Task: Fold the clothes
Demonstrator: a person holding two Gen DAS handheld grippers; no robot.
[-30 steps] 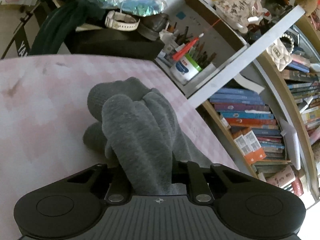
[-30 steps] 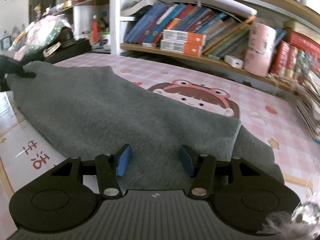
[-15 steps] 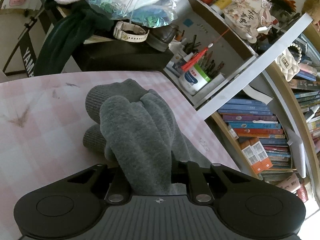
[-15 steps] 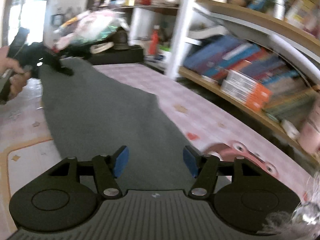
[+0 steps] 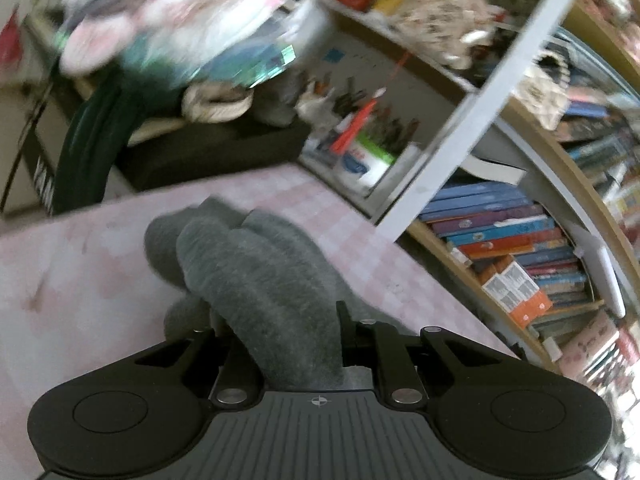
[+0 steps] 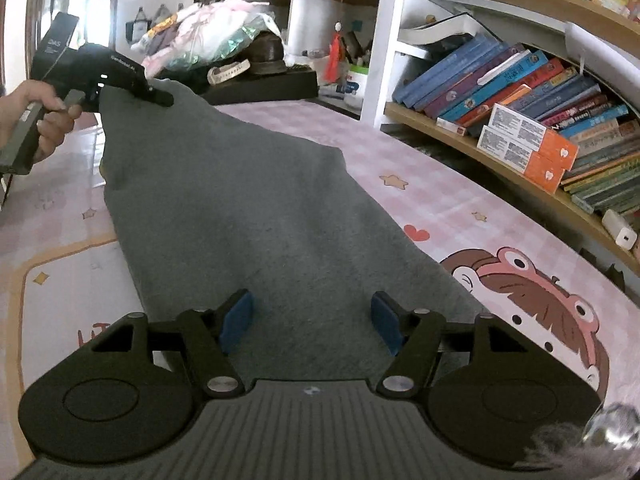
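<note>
Grey fleece garment [image 6: 256,208], one item, laid lengthwise over a pink checked table cover [image 6: 432,192] printed with stars, a heart and a cartoon frog-hat face; its far end is lifted off the surface, its near end lies flat. Left gripper [image 6: 160,98], black, held in a person's hand [image 6: 38,116], is pinching that raised far end; in the left wrist view the cloth bunches in thick folds [image 5: 256,280] between its closed fingers and hangs down onto the table, and that frame is blurred. Right gripper [image 6: 312,320], blue-padded, stands spread over the near end of the garment, its jaws having just been opening, the cloth lying beneath and between the pads [image 6: 238,318] with no grip on it. Bookshelf [image 6: 520,128], curved wooden boards, packed with leaning books, runs along the right side of the table. Clutter heap [image 6: 208,44] of bags and fabric sits on a dark case at the far end, beside a pen pot.
</note>
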